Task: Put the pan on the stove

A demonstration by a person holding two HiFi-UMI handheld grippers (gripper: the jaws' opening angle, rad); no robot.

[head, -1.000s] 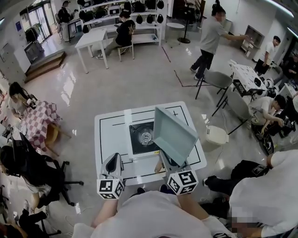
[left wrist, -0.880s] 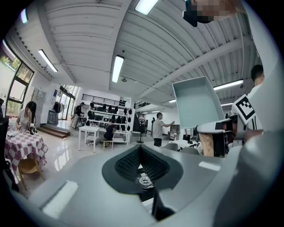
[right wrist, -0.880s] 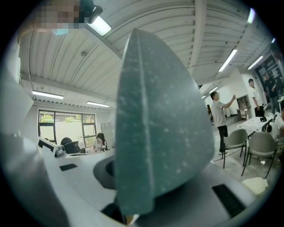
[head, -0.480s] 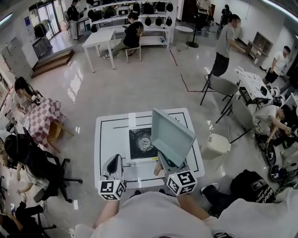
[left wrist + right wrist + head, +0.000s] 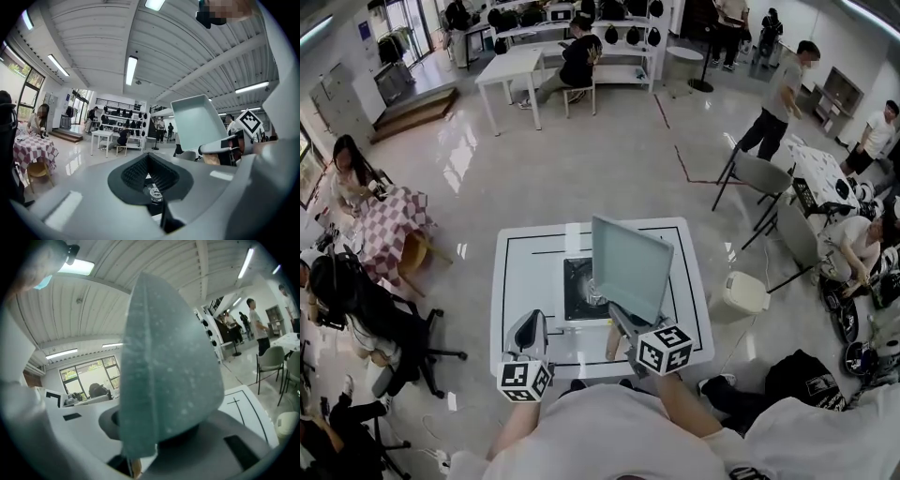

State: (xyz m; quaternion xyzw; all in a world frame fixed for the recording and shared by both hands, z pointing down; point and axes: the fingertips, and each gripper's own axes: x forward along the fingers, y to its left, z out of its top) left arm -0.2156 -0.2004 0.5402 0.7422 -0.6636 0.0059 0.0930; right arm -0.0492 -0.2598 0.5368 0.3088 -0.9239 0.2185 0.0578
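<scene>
At the left, the left gripper [image 5: 532, 323] is low by the near edge of the white table [image 5: 511, 272], its 2 jaws drawn together with nothing between them, so it takes no part for now. In the middle of the table the black stove [image 5: 577, 292] lies bare, with nothing on its burner. Just to the right, the right gripper [image 5: 623, 328] is clamped on the short wooden handle [image 5: 612, 345] of the pan [image 5: 628, 267] and holds it in the air, above the right part of the stove and not touching it. I judge that the step in hand is the carrying of the pan to the stove. The next move calls, I think, for turning the pan flat (now it stands almost on 1 edge), bringing it a little to the left over the burner and lowering it gently. The pan is square and shallow, pale blue-green with faint light speckles, with a low raised rim.
</scene>
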